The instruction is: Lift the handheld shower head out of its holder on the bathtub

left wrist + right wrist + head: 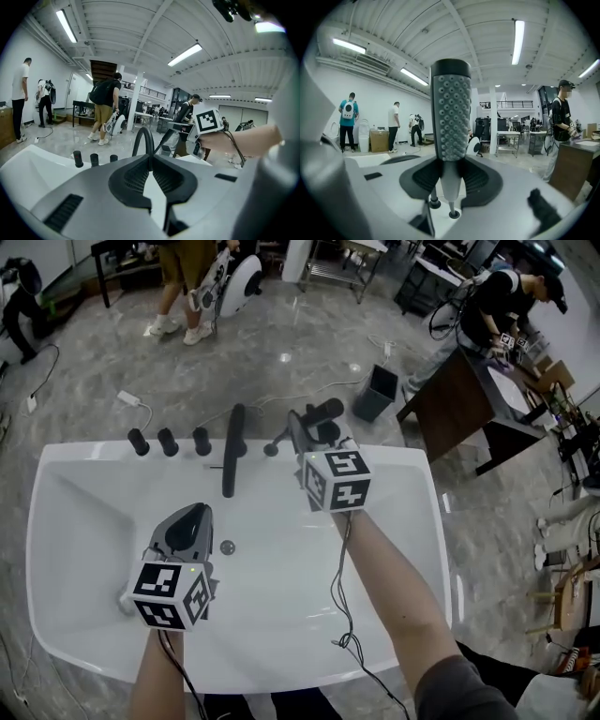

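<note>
1. White tub (66,521), seen from above: drain (227,547) low in the basin.
2. Along the far rim: three black knobs (168,441) in a row at the left, then a black spout (232,451) reaching out over the basin, then a small knob (271,449) just right of it.
3. Shower head (323,412) held in the air over the far rim, just right of the spout, gripped by the right tongs (305,432).
4. In the right gripper view, shower head (450,110) stands upright with its long axis vertical. Head end up, slim handle down, studded nozzle face turned toward the camera.
5. Right tongs (449,168) partly open, with both pads pressing the handle just under the head.
6. Below the handle's end, two small black rings (453,214) sit on the white rim. Cannot tell whether the thin stem under the handle touches one.
7. Left tongs (199,512) hang over the basin at the near left, well apart from the shower head.
8. In the left gripper view, left tongs (151,157) closed tip to tip, with nothing between them.
9. People (187,282) stand on the grey floor beyond the tub.
</note>
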Available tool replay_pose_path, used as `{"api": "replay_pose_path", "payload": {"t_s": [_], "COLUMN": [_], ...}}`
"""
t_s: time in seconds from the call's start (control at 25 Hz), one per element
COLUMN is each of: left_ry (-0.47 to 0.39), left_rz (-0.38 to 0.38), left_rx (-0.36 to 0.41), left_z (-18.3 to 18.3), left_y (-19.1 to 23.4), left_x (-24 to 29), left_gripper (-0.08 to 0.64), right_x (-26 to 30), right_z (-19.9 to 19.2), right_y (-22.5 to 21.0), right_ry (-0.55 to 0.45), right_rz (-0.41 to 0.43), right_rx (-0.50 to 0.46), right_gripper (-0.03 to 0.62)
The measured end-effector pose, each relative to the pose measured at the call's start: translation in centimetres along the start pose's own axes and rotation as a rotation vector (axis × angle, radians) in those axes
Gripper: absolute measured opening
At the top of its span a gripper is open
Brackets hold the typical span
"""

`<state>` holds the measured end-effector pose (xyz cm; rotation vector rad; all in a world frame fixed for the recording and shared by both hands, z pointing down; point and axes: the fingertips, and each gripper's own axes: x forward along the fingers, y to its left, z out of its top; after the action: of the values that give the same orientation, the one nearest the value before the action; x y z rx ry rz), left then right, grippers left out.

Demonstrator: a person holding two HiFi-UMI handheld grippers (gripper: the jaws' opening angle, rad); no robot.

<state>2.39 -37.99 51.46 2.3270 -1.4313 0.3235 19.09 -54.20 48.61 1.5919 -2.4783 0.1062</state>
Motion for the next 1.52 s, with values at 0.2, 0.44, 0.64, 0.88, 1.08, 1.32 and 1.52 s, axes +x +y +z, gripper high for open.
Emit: {"api": "replay_pose_path", "payload": {"t_s": [0.2,0.44,0.64,0.88,1.08,1.32,1.52], "left_ry": [-0.022,-0.036,-0.048,-0.054,-0.090,-0.110,-0.109], "left_rz": [-0.018,-0.053,-0.067,-0.104,-0.126,-0.128,-0.130], "left_rx": [-0.002,0.013,0.020,0.036,0.061,0.063,0.059], "left_z": [1.9,3.8,5.4,6.1,6.9,6.7,4.7], "left_y": [-1.5,-4.3,-5.7,-8.8,-12.1,-14.8,-17.2], "left_x": [-1.7,-5.0,-8.7,-12.9,-16.4,-19.5,-21.0], "left_gripper": [0.032,0.032,0.032,0.032,0.032,0.032,0.032], "right_x": [-3.8,-10.8,-17.6,-26.1,-32.8,-38.4,-43.3], "right_z": [4.3,8.7,11.6,14.2,15.4,14.3,11.0], "right_y": [0.4,0.6,1.3,3.1,4.9,7.6,7.8], "right_ry": [-0.069,-0.149,-0.178,-0.217,-0.260,-0.249,-0.241], "right_rz": [-0.005,-0.028,-0.052,-0.064,-0.063,-0.024,-0.007], "right_rx": [0.030,0.102,0.127,0.148,0.140,0.088,0.157], "right_gripper": [0.138,0.137,0.138,0.137,0.138,0.138,0.138]}}
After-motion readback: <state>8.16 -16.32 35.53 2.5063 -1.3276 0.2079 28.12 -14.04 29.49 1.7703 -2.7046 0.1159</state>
